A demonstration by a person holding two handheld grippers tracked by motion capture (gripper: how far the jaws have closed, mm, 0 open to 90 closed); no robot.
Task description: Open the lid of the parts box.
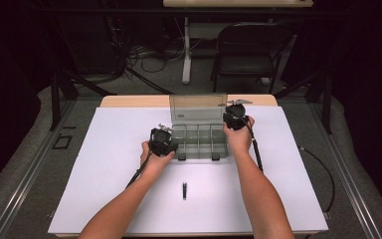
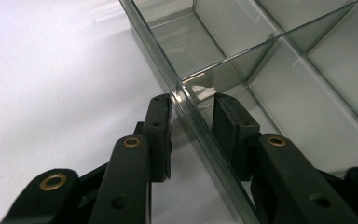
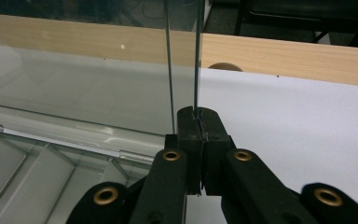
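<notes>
Two grippers are on the clear plastic organizer box [image 1: 199, 142], which sits mid-table on the white sheet [image 1: 104, 164], toward the far side. My left gripper [image 2: 192, 109] straddles the box's near-left side wall; its jaws stand either side of the wall, and I cannot tell for sure whether the pads press on it or just bracket it. My right gripper [image 3: 199, 122] is clenched on the right edge of the lid [image 3: 98, 88], the thin plastic pinched between its pads. From the high view the lid [image 1: 198, 107] stands roughly upright behind the compartments, so I judge the opening as largely done: the box is unlatched, and the divided tray looks bare as far as I can see. A small dark pin-like object [image 1: 184, 190] lies alone on the sheet nearer to me, well apart from the box. What is left, I reckon, is letting go of the lid and fetching that item into a compartment.
</notes>
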